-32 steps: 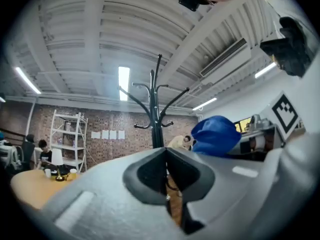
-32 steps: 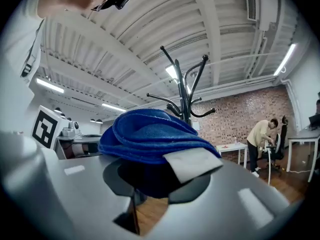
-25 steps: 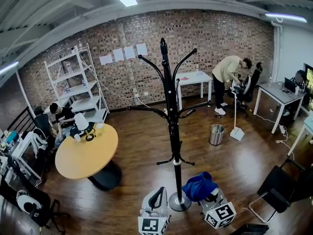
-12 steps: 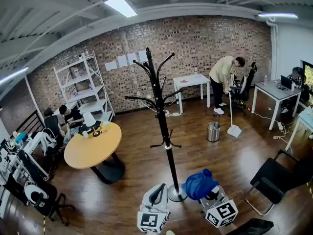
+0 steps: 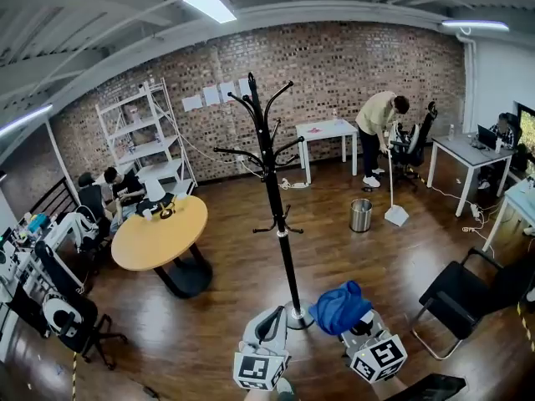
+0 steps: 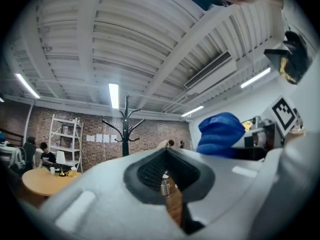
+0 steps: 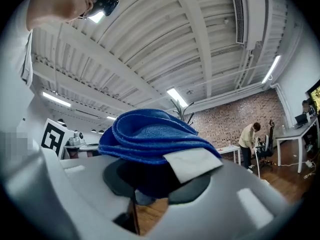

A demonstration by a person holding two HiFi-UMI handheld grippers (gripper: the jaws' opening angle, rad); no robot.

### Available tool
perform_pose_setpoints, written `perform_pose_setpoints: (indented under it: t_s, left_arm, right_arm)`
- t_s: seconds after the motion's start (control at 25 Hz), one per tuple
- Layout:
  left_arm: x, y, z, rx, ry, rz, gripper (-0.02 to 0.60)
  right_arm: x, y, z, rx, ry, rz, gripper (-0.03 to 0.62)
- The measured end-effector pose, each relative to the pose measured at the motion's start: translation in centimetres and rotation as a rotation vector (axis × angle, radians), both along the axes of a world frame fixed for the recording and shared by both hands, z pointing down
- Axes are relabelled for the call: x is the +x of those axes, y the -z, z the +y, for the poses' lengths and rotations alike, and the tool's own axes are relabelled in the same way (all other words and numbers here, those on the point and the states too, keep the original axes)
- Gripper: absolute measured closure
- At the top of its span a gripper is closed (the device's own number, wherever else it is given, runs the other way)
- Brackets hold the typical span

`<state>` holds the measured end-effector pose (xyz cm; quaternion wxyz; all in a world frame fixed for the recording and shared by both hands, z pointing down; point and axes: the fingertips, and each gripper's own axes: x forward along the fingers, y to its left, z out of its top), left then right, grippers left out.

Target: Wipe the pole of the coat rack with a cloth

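Note:
A black coat rack [image 5: 277, 215] stands on the wooden floor ahead of me, its pole rising from a round base [image 5: 298, 317]. My right gripper [image 5: 355, 324] is shut on a folded blue cloth [image 5: 338, 306], just right of the base. In the right gripper view the blue cloth [image 7: 150, 136] bulges over the jaws, with a white label [image 7: 192, 163] hanging out. My left gripper [image 5: 270, 328] is shut and holds nothing, just left of the base. The coat rack [image 6: 125, 126] shows far off in the left gripper view, with the cloth [image 6: 220, 134] at the right.
A round wooden table [image 5: 160, 234] stands to the left with seated people behind it. A metal bin [image 5: 360, 215], a black chair [image 5: 464, 295] at the right, white shelves [image 5: 146, 136] and desks [image 5: 324, 132] line the room. A person [image 5: 378, 132] bends by the far desk.
The head view has tilted and shifted over the second; the coat rack now appears further away and more to the left. Both grippers keep their places at the bottom, the cloth still held.

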<state>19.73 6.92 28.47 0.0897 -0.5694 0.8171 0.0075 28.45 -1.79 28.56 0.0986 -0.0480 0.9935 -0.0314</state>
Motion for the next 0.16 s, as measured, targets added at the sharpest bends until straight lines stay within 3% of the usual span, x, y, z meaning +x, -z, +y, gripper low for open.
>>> perform_pose_setpoints:
  t_s: [0.16]
  left_arm:
    - [1.4, 0.0, 0.5, -0.008, 0.006, 0.005, 0.58]
  right_arm:
    - [1.5, -1.2, 0.3, -0.023, -0.005, -0.001, 0.485]
